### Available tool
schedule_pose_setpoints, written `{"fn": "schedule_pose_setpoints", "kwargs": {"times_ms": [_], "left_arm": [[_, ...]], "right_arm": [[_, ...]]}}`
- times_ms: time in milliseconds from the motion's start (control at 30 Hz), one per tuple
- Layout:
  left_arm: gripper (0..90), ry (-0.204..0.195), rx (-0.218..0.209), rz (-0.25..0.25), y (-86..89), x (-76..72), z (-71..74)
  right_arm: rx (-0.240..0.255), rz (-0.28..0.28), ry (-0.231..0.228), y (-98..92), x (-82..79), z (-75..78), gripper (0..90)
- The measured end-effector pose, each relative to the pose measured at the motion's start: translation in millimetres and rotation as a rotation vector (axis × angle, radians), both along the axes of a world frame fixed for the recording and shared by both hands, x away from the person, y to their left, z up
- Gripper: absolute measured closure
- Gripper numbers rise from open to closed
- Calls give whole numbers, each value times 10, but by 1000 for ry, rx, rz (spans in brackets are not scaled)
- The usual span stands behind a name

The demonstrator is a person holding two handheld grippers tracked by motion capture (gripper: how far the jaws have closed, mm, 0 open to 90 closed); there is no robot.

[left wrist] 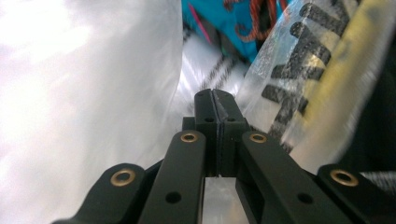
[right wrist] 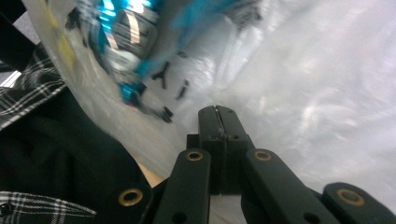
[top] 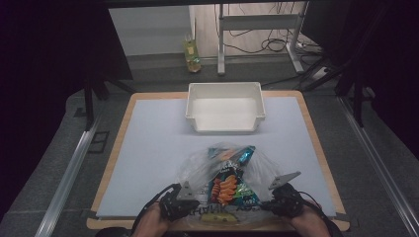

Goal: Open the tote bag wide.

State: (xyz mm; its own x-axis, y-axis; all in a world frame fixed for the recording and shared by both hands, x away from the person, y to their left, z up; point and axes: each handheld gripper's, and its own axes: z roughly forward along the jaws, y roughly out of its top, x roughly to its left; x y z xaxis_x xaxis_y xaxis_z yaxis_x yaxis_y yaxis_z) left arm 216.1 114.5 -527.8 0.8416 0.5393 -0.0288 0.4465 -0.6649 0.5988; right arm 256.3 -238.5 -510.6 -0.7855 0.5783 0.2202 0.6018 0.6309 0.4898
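Observation:
A clear plastic bag holding blue and orange snack packets lies at the near edge of the table. Its near rim carries a yellow strip with black lettering. My left gripper is at the bag's near left corner, its jaws pressed together on the clear film, as the left gripper view shows. My right gripper is at the near right corner, and the right gripper view shows its jaws closed on the bag's film. A blue packet shows through the plastic.
An empty white bin stands at the far middle of the pale blue mat. A bottle and a desk frame stand on the floor beyond the table. A checked sleeve is close to the right gripper.

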Motion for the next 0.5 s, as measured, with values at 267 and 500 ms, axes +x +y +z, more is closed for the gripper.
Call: {"fn": "schedule_pose_setpoints", "kwargs": {"times_ms": [267, 500], "left_arm": [[895, -7, -2, 38, 238, -152, -19], [894, 27, -27, 104, 417, -56, -19]], "right_arm": [[-65, -41, -33, -115, -30, 47, 897], [-97, -88, -51, -246, 10, 75, 896]]}}
